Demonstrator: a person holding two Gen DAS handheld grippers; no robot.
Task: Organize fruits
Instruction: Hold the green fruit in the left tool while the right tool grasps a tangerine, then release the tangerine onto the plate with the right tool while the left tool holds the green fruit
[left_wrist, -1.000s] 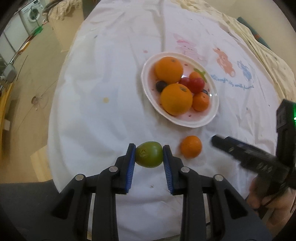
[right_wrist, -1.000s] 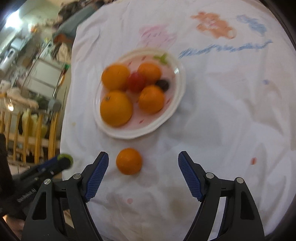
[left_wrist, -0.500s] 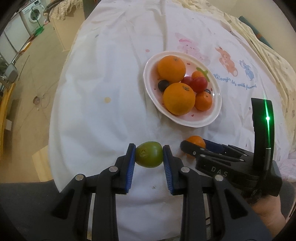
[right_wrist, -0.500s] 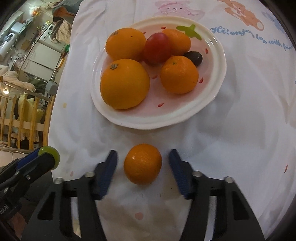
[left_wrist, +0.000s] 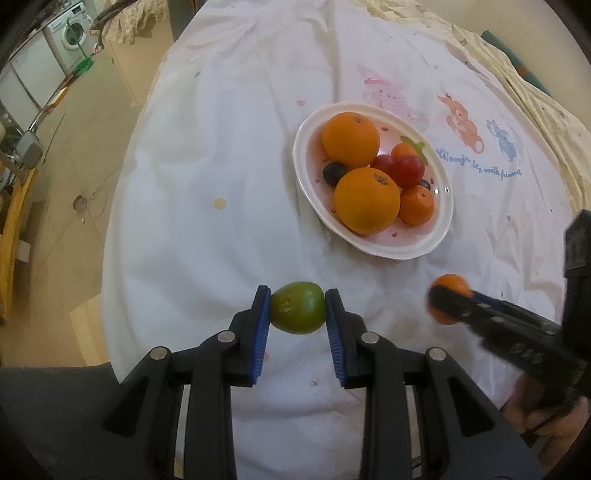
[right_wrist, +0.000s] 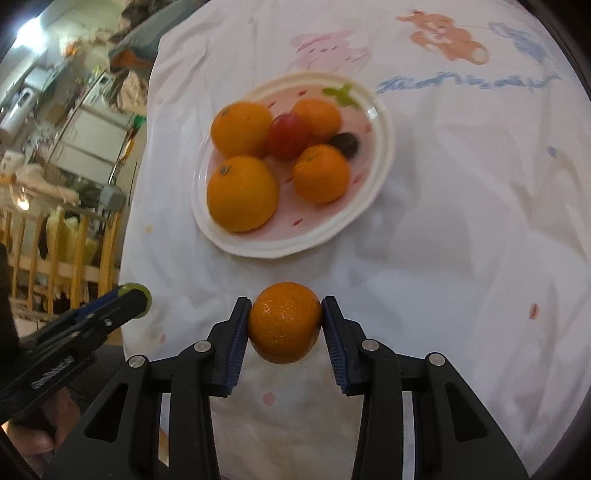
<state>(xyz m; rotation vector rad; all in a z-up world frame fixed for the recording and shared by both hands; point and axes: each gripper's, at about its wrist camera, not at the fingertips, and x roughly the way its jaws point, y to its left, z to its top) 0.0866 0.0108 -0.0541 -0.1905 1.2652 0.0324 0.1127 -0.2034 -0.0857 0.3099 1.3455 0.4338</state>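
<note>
Glossy dimpled mandarin, evenly orange

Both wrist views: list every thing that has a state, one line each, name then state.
Left gripper: shut on the green fruit, held above the cloth.
Right gripper: jaws closing, pads pressing the small orange.
Plate: on the white cloth, upright, holding two big oranges, two small ones, red and dark fruits.
</note>
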